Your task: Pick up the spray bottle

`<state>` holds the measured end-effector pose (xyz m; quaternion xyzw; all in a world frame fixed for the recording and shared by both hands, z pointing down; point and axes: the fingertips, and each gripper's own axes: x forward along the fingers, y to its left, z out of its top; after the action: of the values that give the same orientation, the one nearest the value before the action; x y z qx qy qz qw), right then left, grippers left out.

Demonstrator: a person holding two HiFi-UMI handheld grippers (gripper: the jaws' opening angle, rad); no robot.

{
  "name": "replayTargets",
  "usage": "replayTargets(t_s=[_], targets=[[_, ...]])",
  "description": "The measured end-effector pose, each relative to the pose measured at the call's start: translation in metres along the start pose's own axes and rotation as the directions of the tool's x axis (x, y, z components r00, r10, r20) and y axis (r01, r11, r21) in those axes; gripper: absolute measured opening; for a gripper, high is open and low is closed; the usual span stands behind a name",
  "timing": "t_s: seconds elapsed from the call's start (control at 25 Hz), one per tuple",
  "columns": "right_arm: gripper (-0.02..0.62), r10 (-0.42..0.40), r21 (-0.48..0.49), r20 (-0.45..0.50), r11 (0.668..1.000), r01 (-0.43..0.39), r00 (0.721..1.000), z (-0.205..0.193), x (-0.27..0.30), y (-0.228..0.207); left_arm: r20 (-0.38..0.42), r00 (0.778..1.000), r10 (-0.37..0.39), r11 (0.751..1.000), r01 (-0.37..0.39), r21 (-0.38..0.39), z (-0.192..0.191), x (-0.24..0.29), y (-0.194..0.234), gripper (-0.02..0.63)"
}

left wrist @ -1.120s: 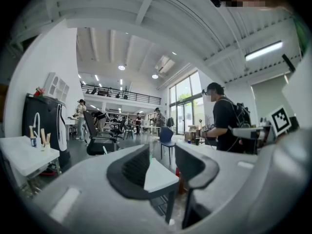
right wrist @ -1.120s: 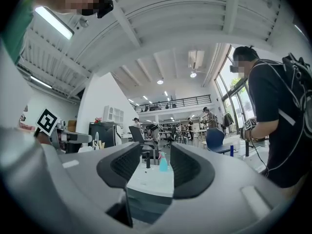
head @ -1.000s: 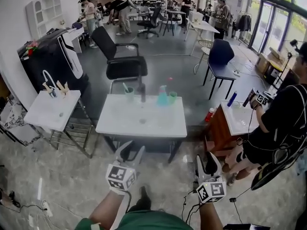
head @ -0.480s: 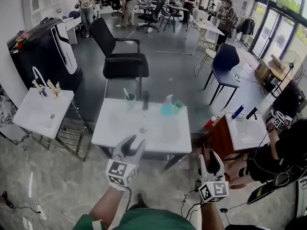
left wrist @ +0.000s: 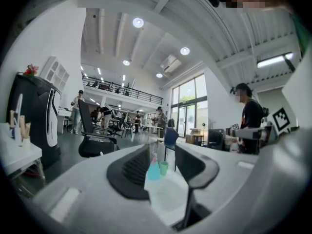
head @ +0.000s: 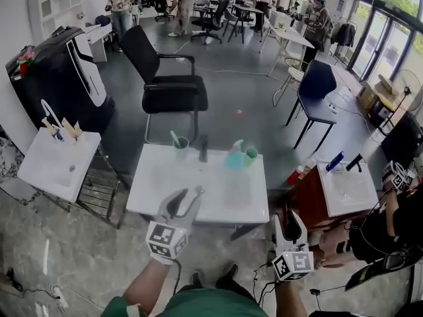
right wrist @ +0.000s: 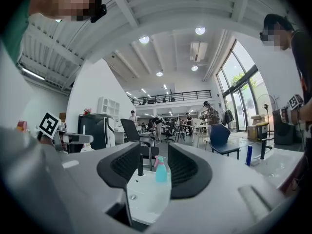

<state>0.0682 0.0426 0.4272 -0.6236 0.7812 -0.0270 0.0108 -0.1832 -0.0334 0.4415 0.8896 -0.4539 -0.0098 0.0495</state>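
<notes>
The teal spray bottle [head: 234,156] with a pink head stands upright at the far edge of the white table [head: 198,190]. It also shows between the jaws in the left gripper view [left wrist: 153,170] and in the right gripper view [right wrist: 161,170]. My left gripper [head: 187,195] hovers at the table's near edge, open and empty, well short of the bottle. My right gripper [head: 291,218] hangs off the table's near right corner, level, with its jaws apart and nothing between them.
A green cup [head: 250,154] stands right beside the bottle; a dark slim bottle [head: 203,148] and a cup with a toothbrush [head: 180,145] stand to its left. A black office chair [head: 168,91] is behind the table. A small white table [head: 56,164] lies left, a white-topped stand [head: 347,190] right.
Both grippers have moved forward to the table, which now looks nearer. The left gripper has reached its near edge. The person at the right has slid toward the frame's edge.
</notes>
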Motion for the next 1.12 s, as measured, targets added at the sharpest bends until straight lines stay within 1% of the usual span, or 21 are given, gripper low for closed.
replayTargets(t_s=[0.16, 0.32, 0.52, 0.72, 0.92, 1.12], targets=[[0.176, 0.023, 0.033, -0.010, 0.999, -0.022, 1.000, -0.011, 0.032, -0.022, -0.018, 1.000, 0.014, 1.000, -0.014, 0.013, -0.002, 0.032, 0.004, 0.163], [0.176, 0.073, 0.067, -0.003, 0.995, -0.073, 0.997, -0.012, 0.077, -0.051, -0.021, 0.998, 0.057, 0.998, -0.057, 0.032, 0.007, 0.069, 0.011, 0.163], [0.176, 0.142, 0.081, 0.030, 0.986, -0.144, 0.989, 0.005, 0.132, -0.090, -0.006, 0.994, 0.108, 0.993, -0.107, 0.047, 0.023, 0.124, 0.015, 0.163], [0.176, 0.179, 0.094, 0.038, 0.979, -0.182, 0.983, 0.008, 0.178, -0.132, -0.009, 0.991, 0.131, 0.989, -0.131, 0.063, 0.028, 0.176, 0.012, 0.163], [0.175, 0.203, 0.125, 0.033, 0.971, -0.206, 0.979, 0.005, 0.203, -0.168, -0.023, 0.989, 0.143, 0.989, -0.141, 0.054, 0.023, 0.215, 0.000, 0.163], [0.175, 0.207, 0.145, 0.027, 0.967, -0.209, 0.978, -0.001, 0.212, -0.187, -0.054, 0.990, 0.130, 0.991, -0.128, 0.050, 0.014, 0.241, -0.008, 0.163]])
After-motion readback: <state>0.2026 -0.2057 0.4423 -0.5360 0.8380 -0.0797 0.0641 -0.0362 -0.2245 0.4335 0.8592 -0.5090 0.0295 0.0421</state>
